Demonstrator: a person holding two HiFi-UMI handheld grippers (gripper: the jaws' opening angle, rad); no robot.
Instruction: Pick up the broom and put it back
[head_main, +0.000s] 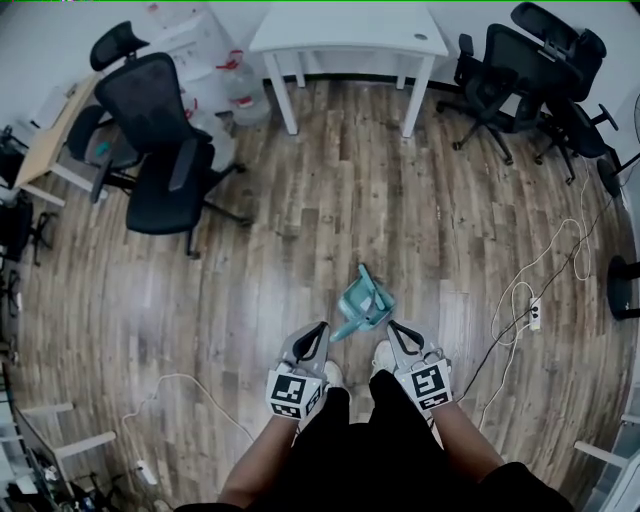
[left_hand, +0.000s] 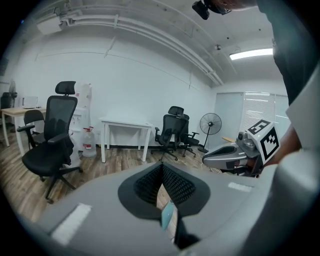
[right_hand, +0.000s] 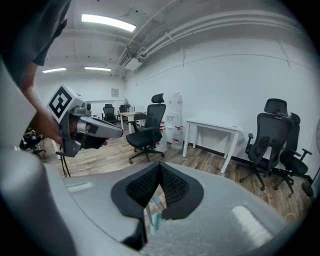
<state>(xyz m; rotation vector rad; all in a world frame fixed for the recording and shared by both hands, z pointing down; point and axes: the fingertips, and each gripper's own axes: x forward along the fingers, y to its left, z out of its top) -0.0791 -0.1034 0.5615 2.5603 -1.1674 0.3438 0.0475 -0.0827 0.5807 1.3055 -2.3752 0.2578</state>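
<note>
The wooden floor fills most of the head view, with the white table standing at its far edge. A black chair sits to the left of the table and more chairs crowd its right side. Water jugs stand just beside the table's left legs; whether they hold any water I cannot tell. The teal broom lies on the floor well apart from the table, on the person's side. It seems to be nested in a matching dustpan whose contents are too small to make out. The left gripper and right gripper flank the broom on the side away from the table. Both have their jaws pressed together on nothing. Closed like this, they would likely nudge the light plastic away rather than catch it. The cable and power strip, off to the table's right, could snag a foot.
</note>
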